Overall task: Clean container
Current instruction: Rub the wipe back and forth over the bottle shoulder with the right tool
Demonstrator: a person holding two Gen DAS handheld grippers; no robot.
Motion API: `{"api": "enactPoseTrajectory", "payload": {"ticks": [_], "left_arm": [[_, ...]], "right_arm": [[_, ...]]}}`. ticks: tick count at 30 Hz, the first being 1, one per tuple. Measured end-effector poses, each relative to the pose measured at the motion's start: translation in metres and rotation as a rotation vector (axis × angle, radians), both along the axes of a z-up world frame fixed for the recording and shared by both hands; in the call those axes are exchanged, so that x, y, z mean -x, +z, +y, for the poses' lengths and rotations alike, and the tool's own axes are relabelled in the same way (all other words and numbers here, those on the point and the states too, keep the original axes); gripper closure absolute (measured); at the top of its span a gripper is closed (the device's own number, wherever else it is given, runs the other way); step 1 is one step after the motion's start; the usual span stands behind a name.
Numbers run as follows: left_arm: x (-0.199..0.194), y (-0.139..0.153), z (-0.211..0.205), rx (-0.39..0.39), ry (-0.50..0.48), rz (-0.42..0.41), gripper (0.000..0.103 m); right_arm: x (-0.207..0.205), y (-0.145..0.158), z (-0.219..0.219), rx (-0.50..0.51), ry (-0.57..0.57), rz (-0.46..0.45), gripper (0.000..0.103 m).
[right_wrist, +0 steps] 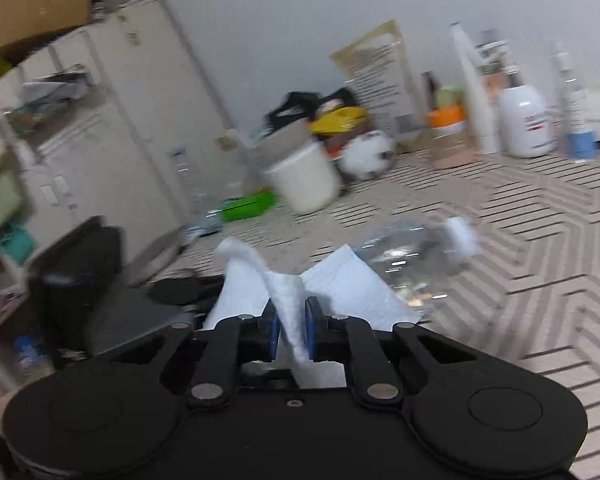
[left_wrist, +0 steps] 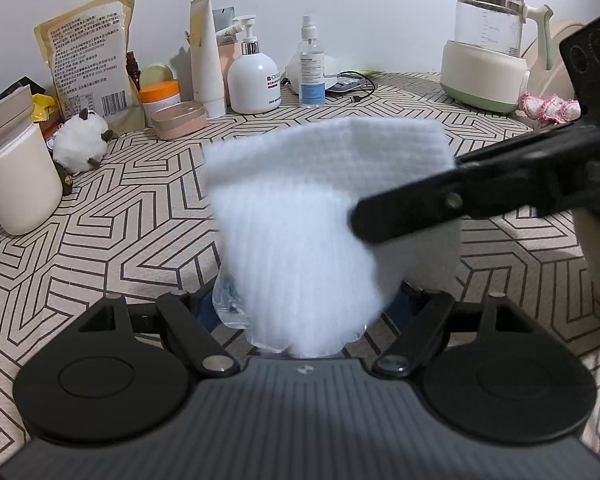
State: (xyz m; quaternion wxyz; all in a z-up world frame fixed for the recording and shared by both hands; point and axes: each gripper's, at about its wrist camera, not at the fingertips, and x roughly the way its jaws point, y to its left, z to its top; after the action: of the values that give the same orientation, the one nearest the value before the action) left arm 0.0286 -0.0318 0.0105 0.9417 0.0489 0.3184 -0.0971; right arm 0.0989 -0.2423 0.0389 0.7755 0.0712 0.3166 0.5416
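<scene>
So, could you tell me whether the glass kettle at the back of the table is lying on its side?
No, the glass kettle stands upright on its cream base at the table's far edge.

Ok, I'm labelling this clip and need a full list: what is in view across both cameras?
white cloth: one, white, draped over the container, pinched in the right gripper
clear container: one, transparent plastic, between the left gripper's fingers
glass kettle: one, clear on cream-green base, back right
spray bottle: one, clear, blue label, back centre
pump bottle: one, white, back centre
white tube: one, standing beside the pump bottle
orange-lidded jar: one, back left
pink case: one, before the jar
paper pouch: one, tan, back left
plush toy: one, white, left
cream canister: one, left edge
patterned tabletop: one, beige, dark lines
left gripper: black, around the container
right gripper: black, blue pads, shut on cloth
</scene>
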Motion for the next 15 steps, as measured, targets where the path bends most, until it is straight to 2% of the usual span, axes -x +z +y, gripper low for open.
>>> {"api": "enactPoseTrajectory", "payload": {"ticks": [9,15], "left_arm": [[0.006,0.000,-0.004,0.008,0.003,-0.009,0.025],[0.007,-0.001,-0.001,0.041,0.003,-0.007,0.025]], "right_arm": [[-0.016,-0.005,-0.013,0.041,-0.185,0.009,0.087],[-0.016,-0.007,-0.012,0.054,-0.174,0.006,0.082]]}}
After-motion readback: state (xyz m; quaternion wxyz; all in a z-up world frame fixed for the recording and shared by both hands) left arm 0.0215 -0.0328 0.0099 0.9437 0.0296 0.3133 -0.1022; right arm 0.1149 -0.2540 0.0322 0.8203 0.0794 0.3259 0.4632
